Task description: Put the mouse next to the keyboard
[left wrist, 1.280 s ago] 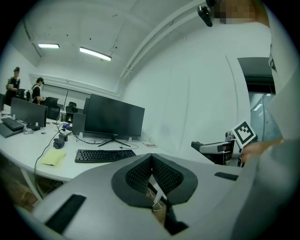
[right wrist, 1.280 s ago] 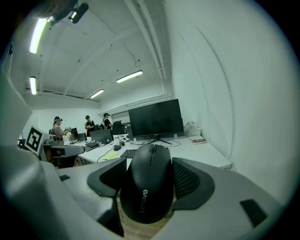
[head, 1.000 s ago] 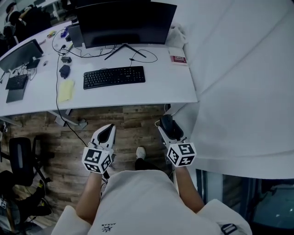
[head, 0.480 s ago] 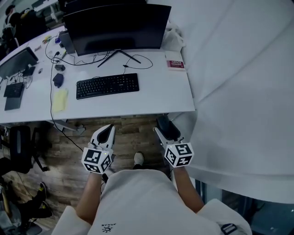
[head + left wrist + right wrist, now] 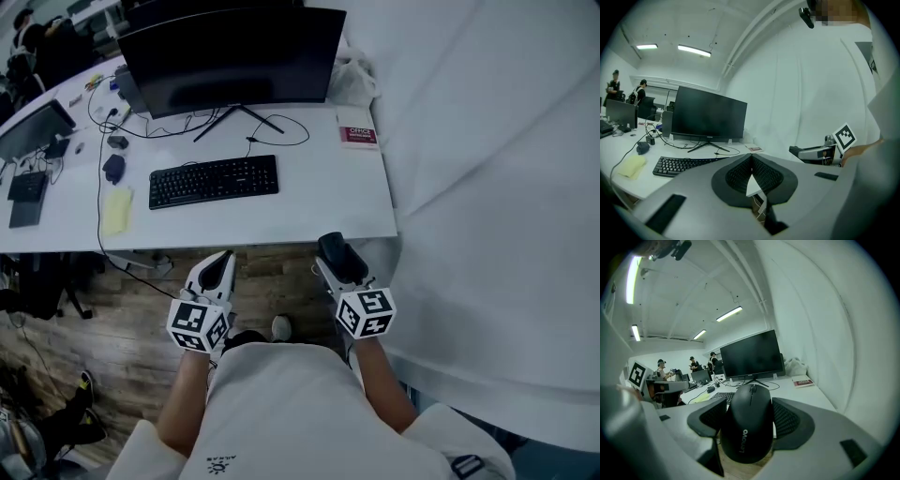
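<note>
A black Lenovo mouse (image 5: 750,425) sits clamped between the pads of my right gripper (image 5: 749,420), which is shut on it. In the head view that right gripper (image 5: 336,256) hangs just off the desk's front edge, near its right end, with the mouse (image 5: 333,251) at its tip. The black keyboard (image 5: 214,180) lies on the white desk (image 5: 319,202) in front of the monitor (image 5: 234,56). My left gripper (image 5: 215,272) hovers over the floor short of the desk, shut with nothing in it; its pads (image 5: 740,176) meet.
A second dark mouse (image 5: 113,168) and a yellow note pad (image 5: 116,211) lie left of the keyboard. A small red-and-white box (image 5: 357,136) sits at the desk's right. White sheeting (image 5: 487,169) hangs to the right. Cables run around the monitor stand. People stand at the far left.
The view has drawn closer to the desk. Both grippers now sit nearer its front edge, the right one almost at it. The mouse stays gripped.
</note>
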